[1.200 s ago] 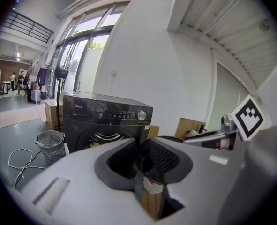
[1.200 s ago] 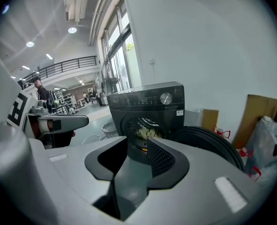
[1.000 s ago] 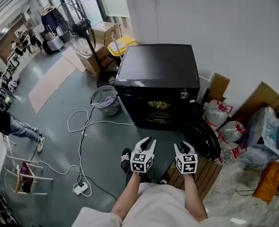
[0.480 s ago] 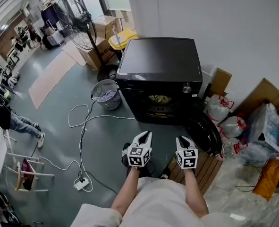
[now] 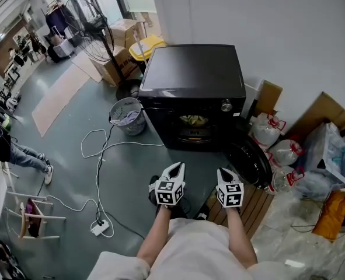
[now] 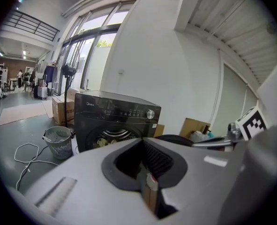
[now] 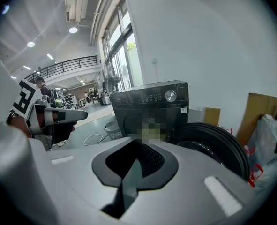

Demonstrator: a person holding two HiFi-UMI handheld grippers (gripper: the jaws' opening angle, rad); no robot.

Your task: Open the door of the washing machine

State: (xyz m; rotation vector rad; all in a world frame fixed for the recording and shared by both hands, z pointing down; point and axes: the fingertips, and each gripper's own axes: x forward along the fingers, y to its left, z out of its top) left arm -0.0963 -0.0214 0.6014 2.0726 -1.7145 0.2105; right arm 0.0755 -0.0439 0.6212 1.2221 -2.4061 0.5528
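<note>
A black front-loading washing machine (image 5: 192, 74) stands against the white wall, with laundry showing in its drum. Its round door (image 5: 249, 163) hangs swung out to the right. My left gripper (image 5: 177, 167) and right gripper (image 5: 223, 172) hover side by side over the floor in front of the machine, apart from it. Both have just been closing and are now shut with nothing between their jaws. The left gripper view shows the machine (image 6: 115, 121) beyond the left gripper (image 6: 143, 146). In the right gripper view, the door (image 7: 213, 142) lies beyond the right gripper (image 7: 139, 149).
A wire wastebasket (image 5: 127, 116) sits left of the machine. A white cable runs to a power strip (image 5: 99, 229) on the floor. A standing fan (image 5: 96, 31) and boxes are behind. Plastic bags (image 5: 265, 134) and a wooden pallet (image 5: 257, 212) crowd the right side.
Both grippers' jaws have gone from spread apart to closed together. The hands have stayed in about the same place in front of the machine.
</note>
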